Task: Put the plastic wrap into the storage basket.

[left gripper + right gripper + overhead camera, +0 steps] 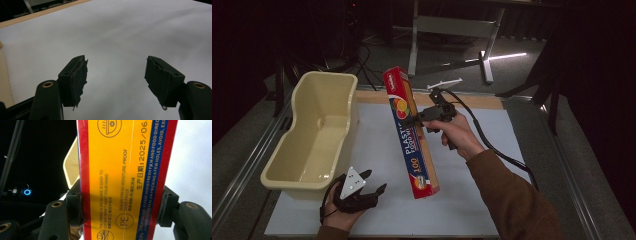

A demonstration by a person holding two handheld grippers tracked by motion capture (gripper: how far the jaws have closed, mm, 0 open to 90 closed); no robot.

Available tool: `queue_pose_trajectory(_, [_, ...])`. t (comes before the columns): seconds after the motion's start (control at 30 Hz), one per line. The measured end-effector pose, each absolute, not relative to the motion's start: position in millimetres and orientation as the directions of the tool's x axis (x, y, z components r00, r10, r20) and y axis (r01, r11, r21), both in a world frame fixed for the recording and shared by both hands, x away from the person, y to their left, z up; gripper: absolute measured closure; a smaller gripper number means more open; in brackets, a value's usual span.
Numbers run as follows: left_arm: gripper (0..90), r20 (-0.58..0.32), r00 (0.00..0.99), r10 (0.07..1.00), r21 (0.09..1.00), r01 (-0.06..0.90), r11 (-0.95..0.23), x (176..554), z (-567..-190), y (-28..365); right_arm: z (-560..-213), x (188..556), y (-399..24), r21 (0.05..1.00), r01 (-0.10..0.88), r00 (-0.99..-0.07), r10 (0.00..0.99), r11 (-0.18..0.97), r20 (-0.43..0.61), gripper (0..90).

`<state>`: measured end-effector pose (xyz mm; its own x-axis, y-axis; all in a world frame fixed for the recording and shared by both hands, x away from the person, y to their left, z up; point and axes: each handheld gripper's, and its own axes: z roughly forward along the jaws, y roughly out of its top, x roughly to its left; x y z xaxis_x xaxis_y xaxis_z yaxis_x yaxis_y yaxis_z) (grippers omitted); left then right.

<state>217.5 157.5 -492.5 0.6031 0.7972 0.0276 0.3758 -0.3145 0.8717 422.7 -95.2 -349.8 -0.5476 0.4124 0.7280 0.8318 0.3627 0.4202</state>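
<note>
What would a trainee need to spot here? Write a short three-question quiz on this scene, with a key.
1. True or false: the right gripper is shut on the plastic wrap box.
2. Where is the beige tub?
A. On the left side of the white mat
B. Under the box
C. Between the left gripper's jaws
3. Fill in: the left gripper has its jaws ____, with nothing between them.

Key
1. True. In the right gripper view the pads press on both sides of the box, which is held up off the mat.
2. A
3. open; the left gripper view shows bare white mat between them.
</note>
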Motion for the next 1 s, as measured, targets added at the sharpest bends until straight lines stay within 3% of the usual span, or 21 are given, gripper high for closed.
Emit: queue_pose_trajectory(1.0, [32.8,0.026,0.602,0.798,0.880,0.365,-0.304,217,-491,158,-328,438,-60,0.380,0.907,-0.420,0.326,0.183,0.847,38.9])
